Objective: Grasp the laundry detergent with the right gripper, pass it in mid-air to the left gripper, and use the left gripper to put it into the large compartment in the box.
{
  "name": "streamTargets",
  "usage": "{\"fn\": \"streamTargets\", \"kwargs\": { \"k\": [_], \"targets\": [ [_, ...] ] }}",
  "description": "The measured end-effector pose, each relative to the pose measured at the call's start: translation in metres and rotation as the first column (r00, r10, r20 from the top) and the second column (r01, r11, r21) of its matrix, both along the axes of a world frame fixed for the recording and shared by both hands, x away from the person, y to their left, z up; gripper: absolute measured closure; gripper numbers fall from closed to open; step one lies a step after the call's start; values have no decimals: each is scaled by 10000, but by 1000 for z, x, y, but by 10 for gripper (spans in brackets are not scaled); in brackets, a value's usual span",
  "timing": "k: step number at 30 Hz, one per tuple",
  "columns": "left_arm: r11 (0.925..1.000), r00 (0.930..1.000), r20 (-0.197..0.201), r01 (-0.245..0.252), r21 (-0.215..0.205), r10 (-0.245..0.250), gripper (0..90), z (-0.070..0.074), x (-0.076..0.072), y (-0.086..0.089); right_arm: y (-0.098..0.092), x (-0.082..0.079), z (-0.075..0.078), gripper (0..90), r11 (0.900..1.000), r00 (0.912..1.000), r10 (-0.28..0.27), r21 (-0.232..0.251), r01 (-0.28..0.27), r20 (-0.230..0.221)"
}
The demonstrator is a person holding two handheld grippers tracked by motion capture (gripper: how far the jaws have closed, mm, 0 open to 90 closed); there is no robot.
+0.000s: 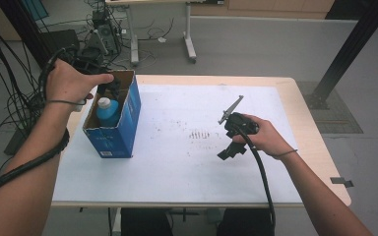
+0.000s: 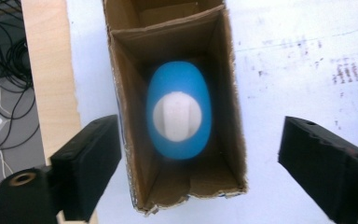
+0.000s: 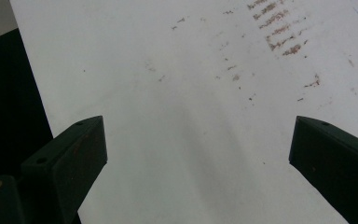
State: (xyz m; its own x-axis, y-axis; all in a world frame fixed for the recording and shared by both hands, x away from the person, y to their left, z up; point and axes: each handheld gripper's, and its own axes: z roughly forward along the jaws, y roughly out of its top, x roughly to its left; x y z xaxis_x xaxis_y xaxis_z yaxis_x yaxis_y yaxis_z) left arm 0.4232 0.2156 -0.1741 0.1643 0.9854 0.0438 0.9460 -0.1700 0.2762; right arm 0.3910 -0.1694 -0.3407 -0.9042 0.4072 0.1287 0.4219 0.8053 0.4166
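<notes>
We see the blue bottle (image 2: 179, 110) standing upright in the cardboard box (image 2: 228, 93) near the tabletop's left edge, directly beneath our left gripper (image 2: 198, 158), jaws spread and empty. Our right gripper (image 3: 198, 154), also spread, hovers well apart.

Blue bottle (image 2: 179, 116) with white cap (image 2: 176, 115) in blue-sided brown box (image 2: 223, 93)
</notes>
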Motion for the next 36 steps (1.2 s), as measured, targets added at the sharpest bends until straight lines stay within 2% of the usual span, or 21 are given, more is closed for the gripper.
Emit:
{"fn": "streamTargets", "kwargs": {
  "k": [6,14,18,22,25,27,32,36],
  "targets": [
    [9997,9997,-68,241,40,-241,84,11,-1,-7,-1,0,1,37,10000,10000,-28,33,28,2],
    [9979,9979,-135,630,-150,-632,61,19,-3,-22,-3,0,1,36,9999,9999,-108,67,108,14],
    [9949,9951,-96,985,-221,-987,63,22,-6,-34,-4,0,1,36,9999,9999,-148,53,148,2],
    [9884,9898,-17,1423,-523,-1426,67,26,-9,-48,-4,0,1,36,9998,9998,-189,57,189,-6],
    [9795,9831,29,1824,-857,-1828,71,29,-11,-60,-4,0,1,36,9998,9998,-184,61,184,-5],
    [9740,9777,-2,2091,-876,-2099,72,29,-13,-70,-4,0,0,36,9998,9998,-196,69,196,-30],
    [9547,9582,-140,2833,-911,-2857,75,29,-17,-93,-3,1,0,36,9997,9997,-224,45,224,-55],
    [9358,9395,-311,3363,-1053,-3411,81,25,-21,-112,-4,2,0,36,9995,9995,-319,38,320,-78]
  ]
}}
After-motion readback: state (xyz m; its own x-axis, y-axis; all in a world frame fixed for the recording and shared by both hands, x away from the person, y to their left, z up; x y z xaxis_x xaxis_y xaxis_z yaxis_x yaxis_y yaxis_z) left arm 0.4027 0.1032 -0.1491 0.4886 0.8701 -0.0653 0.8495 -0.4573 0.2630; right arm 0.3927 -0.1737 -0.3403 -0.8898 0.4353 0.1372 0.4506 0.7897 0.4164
